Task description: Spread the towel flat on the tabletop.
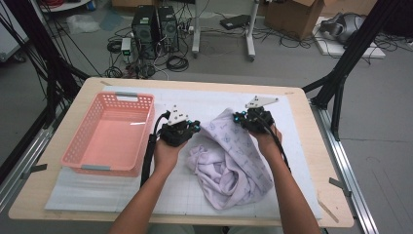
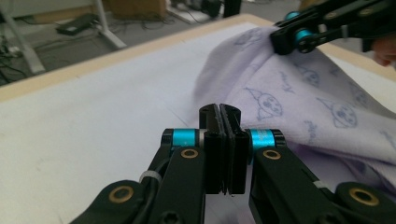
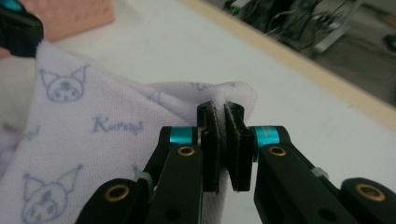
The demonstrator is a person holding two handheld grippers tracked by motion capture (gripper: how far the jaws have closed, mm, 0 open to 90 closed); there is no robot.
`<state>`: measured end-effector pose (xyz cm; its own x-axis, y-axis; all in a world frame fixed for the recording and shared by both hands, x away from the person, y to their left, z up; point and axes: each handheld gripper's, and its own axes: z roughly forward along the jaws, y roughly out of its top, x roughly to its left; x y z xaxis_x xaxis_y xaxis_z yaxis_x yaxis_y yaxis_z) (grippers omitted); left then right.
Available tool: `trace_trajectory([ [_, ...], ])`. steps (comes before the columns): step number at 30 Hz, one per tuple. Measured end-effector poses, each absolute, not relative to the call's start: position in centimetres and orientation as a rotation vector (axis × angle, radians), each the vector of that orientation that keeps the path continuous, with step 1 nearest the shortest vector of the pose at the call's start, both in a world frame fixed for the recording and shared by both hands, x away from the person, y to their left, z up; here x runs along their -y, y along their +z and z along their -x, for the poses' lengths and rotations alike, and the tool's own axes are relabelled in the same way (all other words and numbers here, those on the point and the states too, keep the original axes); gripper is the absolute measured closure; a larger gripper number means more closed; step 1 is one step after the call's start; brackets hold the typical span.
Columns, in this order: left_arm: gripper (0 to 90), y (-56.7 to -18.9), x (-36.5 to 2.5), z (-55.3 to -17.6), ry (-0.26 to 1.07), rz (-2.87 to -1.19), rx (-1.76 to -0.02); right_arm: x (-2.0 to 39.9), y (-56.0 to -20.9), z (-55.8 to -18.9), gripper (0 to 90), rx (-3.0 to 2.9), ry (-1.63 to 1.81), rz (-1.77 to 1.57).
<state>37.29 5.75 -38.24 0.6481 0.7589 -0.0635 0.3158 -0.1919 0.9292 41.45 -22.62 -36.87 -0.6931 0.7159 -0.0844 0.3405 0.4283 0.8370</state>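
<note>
Cables, computer towers and cardboard boxes crowd the floor beyond the worktop (image 1: 311,161), which carries a white mat. We note a lilac printed cloth (image 1: 234,161) bunched right of centre on the mat, with an empty pink basket (image 1: 111,134) well apart to its left. We find the right gripper (image 3: 223,116) clenched on a folded edge of the cloth. The left gripper (image 2: 219,116) has its jaws pressed together at the cloth's edge; whether they pinch fabric we cannot tell.
</note>
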Motion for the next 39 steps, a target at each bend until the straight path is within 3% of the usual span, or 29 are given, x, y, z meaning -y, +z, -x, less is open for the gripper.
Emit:
trace_trajectory([
  [2, 83.8, -38.1, -5.4, -37.9, 0.519, -1.730, -0.924, 22.8, -35.4, -42.1, 86.1, -2.128, 1.117, -0.932],
  [3, 75.3, -38.3, -5.2, -38.2, 0.514, -1.707, -0.949, 22.9, -35.1, -42.4, 86.1, -2.081, 1.079, -0.952],
  [6, 65.9, -39.0, -4.9, -38.6, 0.411, -1.729, -0.969, 24.6, -34.4, -43.3, 86.1, -1.974, 1.043, -1.040],
  [12, 58.1, -39.7, -2.8, -37.9, 0.291, -1.792, -0.843, 27.4, -34.3, -43.2, 85.7, -1.783, 0.970, -1.225],
  [15, 53.5, -40.2, -1.2, -37.4, 0.207, -1.826, -0.784, 28.2, -35.1, -43.0, 74.1, -1.813, 0.998, -1.281],
  [24, 46.4, -41.5, 3.7, -35.6, 0.099, -2.068, -0.603, 30.3, -35.9, -39.9, 65.5, -1.903, 1.062, -1.252],
  [31, 51.3, -42.7, 7.4, -33.4, 0.053, -2.238, -0.413, 32.6, -36.9, -36.4, 62.4, -1.940, 1.193, -1.287],
  [34, 63.3, -43.2, 8.2, -32.8, 0.104, -2.274, -0.383, 33.5, -37.5, -33.6, 61.3, -1.969, 1.190, -1.244],
  [36, 79.4, -43.3, 8.3, -32.7, 0.125, -2.296, -0.375, 33.9, -38.1, -32.4, 60.2, -1.984, 1.188, -1.237],
  [39, 85.2, -43.2, 8.2, -32.6, 0.138, -2.287, -0.385, 34.5, -39.4, -30.8, 58.6, -2.012, 1.163, -1.241],
])
